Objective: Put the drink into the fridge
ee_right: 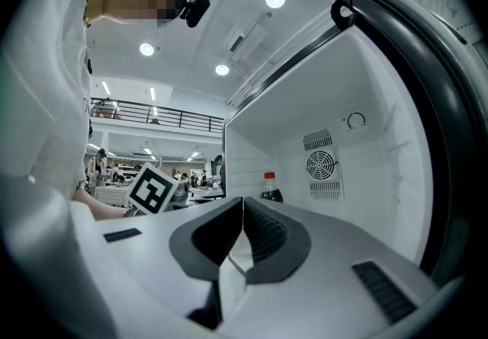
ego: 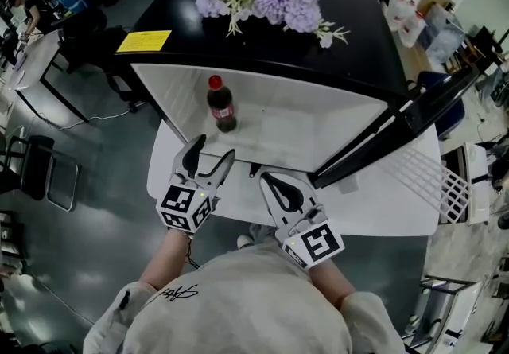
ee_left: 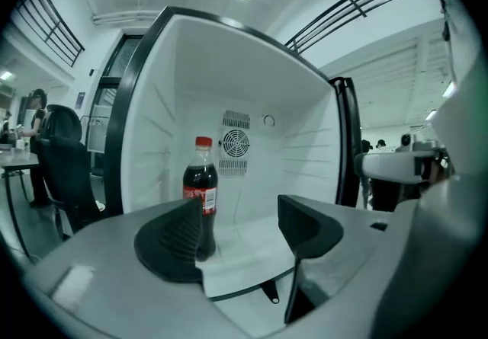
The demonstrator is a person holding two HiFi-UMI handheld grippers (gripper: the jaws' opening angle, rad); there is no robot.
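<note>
Left gripper view: my left gripper [ee_left: 240,212] gaped empty, bottle [ee_left: 200,185] just past its left jaw; right gripper [ee_right: 242,215] pinched together, empty. Sideways drift could've tipped it.

The head view looks steeply down onto the open fridge [ego: 310,126]; both gripper views face closely into it, sharing its bottle [ee_left: 200,187].

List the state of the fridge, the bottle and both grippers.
Fridge: open, its door standing wide.
Cola bottle: upright inside the fridge, capped, not held.
Left gripper: open, empty.
Right gripper: shut, empty.
</note>
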